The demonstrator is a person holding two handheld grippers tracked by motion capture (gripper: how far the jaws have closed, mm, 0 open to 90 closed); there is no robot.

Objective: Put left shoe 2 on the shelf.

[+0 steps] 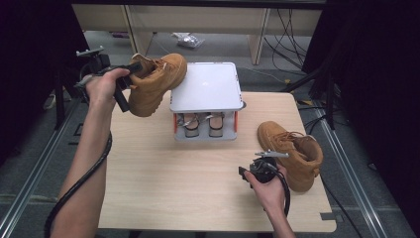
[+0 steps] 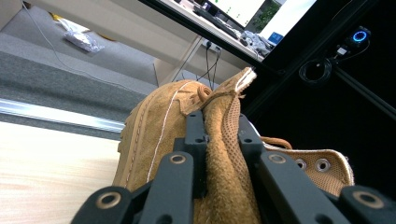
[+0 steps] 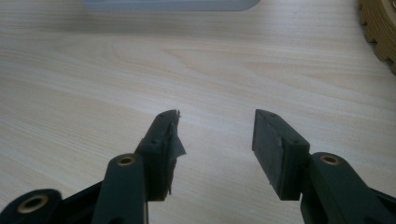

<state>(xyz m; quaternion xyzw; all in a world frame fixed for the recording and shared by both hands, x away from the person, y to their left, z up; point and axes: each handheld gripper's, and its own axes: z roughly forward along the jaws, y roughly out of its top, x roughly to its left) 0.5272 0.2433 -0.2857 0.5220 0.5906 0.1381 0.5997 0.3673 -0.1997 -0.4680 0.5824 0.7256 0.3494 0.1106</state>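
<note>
A person at a wooden table (image 1: 188,168) held a gripper in each hand. The left gripper (image 2: 219,126) had its jaws clamped on the heel collar of a tan boot (image 1: 156,82), which hung tilted in the air over the table's far left corner, its toe just beside a white shoe rack (image 1: 205,89). The right gripper (image 3: 215,135) stood with jaws apart and nothing between them, low over bare wood, just beside a second boot (image 1: 292,148) resting near the table's right edge.
</note>
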